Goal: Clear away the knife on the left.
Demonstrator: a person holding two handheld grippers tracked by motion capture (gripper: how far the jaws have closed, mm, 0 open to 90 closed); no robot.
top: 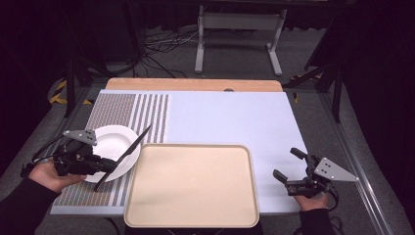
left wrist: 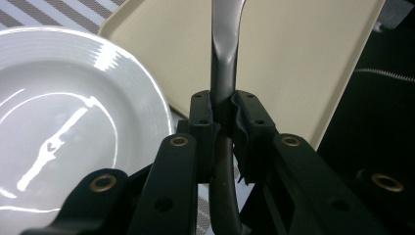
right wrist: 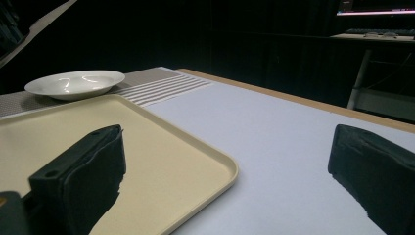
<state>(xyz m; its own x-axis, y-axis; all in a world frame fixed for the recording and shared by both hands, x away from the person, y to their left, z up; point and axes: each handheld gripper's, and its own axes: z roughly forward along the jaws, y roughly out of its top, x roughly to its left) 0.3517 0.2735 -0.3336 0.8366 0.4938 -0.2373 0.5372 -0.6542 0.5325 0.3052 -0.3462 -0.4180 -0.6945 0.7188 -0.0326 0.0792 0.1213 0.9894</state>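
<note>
Across the wooden table (top: 195, 84) lies a pale lilac mat (top: 230, 117) with a patch of grey stripes and dots at its left; dark floor, cables and a white frame stand beyond. On the striped patch sits a glossy white plate (top: 113, 142), just beside a bare beige tray (top: 191, 183) at the near edge. Over the plate's right rim, the left gripper (top: 105, 164) clamps a dark table knife (top: 128, 151) by its handle, the blade slanting up and away. At the tray's right the right gripper (top: 288, 166) hangs above the mat, jaws spread wide with nothing between them.
</note>
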